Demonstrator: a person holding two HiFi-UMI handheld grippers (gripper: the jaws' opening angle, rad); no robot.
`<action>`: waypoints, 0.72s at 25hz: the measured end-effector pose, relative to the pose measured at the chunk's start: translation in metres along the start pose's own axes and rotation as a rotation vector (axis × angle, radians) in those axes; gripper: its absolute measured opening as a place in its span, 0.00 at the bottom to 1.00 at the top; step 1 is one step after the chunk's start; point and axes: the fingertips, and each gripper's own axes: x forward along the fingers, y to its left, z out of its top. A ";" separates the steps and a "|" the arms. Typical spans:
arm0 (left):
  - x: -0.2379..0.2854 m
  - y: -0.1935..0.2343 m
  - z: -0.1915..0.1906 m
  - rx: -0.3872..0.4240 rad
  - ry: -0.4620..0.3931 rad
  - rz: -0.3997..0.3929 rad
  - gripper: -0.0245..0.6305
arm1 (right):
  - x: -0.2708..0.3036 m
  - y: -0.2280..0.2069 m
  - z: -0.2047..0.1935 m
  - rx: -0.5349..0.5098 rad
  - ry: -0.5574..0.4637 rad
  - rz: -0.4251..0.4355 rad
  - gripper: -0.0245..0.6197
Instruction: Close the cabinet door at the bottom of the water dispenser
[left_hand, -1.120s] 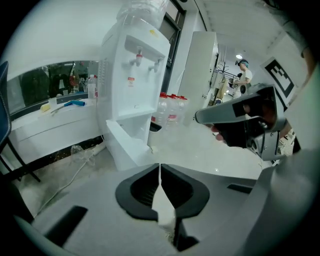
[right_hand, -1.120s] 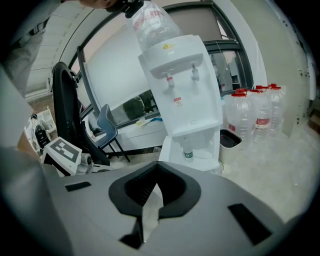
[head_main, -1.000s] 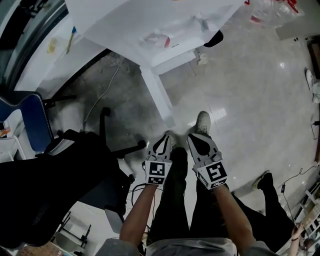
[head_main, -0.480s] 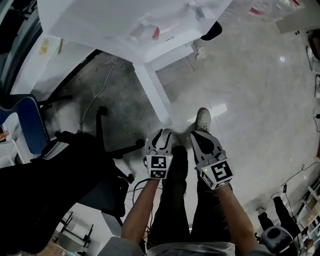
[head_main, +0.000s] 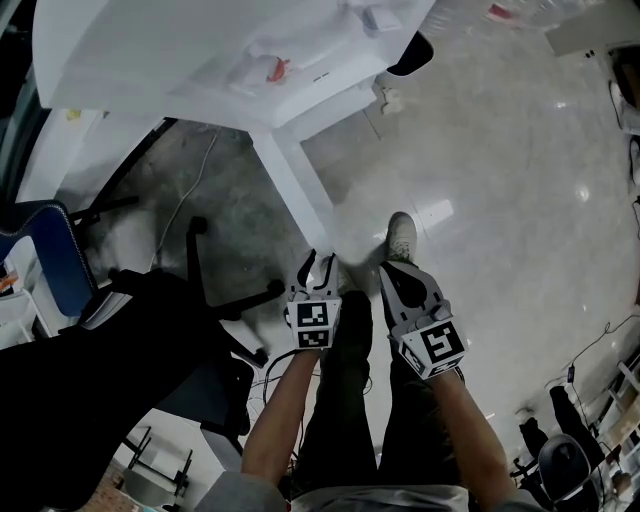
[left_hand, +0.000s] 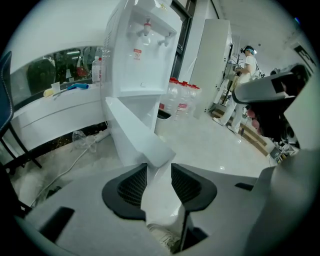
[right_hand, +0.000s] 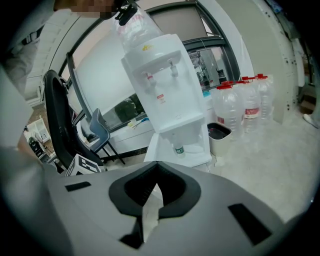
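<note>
Dispenser (head_main: 200, 50) standing at top of head view. Its bottom door (head_main: 295, 190) is hanging open, jutting out across floor.

Left gripper (head_main: 318, 258) is hovering at door's free end. Jaws have just been opening and are now gaping wide. Door edge is showing in gap; pads are not pressing it.

Right gripper (head_main: 392, 268) is hanging just beside left, above shoe (head_main: 402, 238), jaws closed together, gripping nothing.
</note>
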 end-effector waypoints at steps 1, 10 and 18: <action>0.001 0.000 0.000 -0.007 0.000 0.000 0.25 | -0.001 -0.003 0.001 0.002 -0.003 -0.003 0.05; 0.007 -0.004 0.006 -0.106 0.011 0.026 0.25 | -0.005 -0.022 0.002 0.049 -0.017 -0.029 0.05; 0.019 -0.020 0.017 -0.161 0.031 0.041 0.25 | -0.014 -0.045 0.003 0.082 -0.021 -0.049 0.05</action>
